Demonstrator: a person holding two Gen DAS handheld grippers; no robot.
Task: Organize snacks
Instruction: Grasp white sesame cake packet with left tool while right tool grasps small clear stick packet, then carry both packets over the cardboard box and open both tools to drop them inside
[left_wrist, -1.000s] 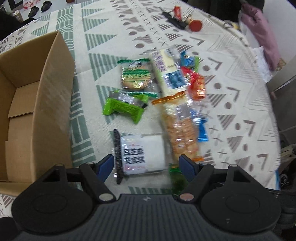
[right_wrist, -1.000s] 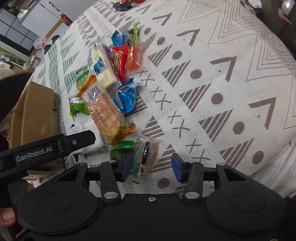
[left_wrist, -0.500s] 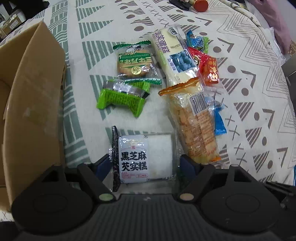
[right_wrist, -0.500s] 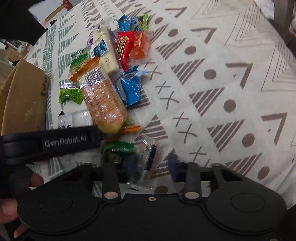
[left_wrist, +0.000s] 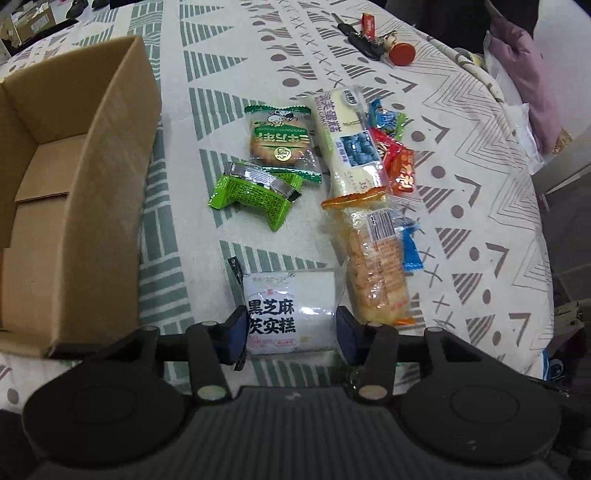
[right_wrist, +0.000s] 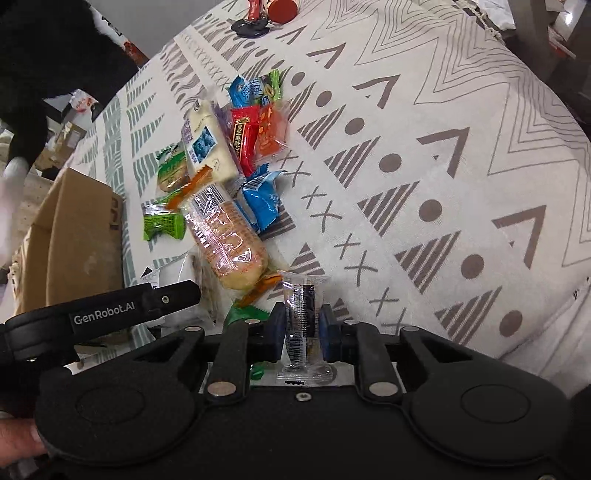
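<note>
left claw (left_wrist: 290, 328) pinching the white cake pack (left_wrist: 290, 314) across its width, low over the surface. right claw (right_wrist: 302, 326) pinching a clear packet (right_wrist: 302, 321), long axis running forward. box (left_wrist: 70, 184) sits open to my left, nearest the left claw.

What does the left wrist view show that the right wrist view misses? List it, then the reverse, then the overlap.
Only the left wrist view: the inside of the cardboard box, and the left gripper closed on the white sesame cake packet.

Only the right wrist view: the right gripper pinching a small clear packet, held upright between the blue pads, and a green wrapper beside it.

Both: the snack pile, including the long cracker pack, the green snack, and the keys at the far end.
</note>
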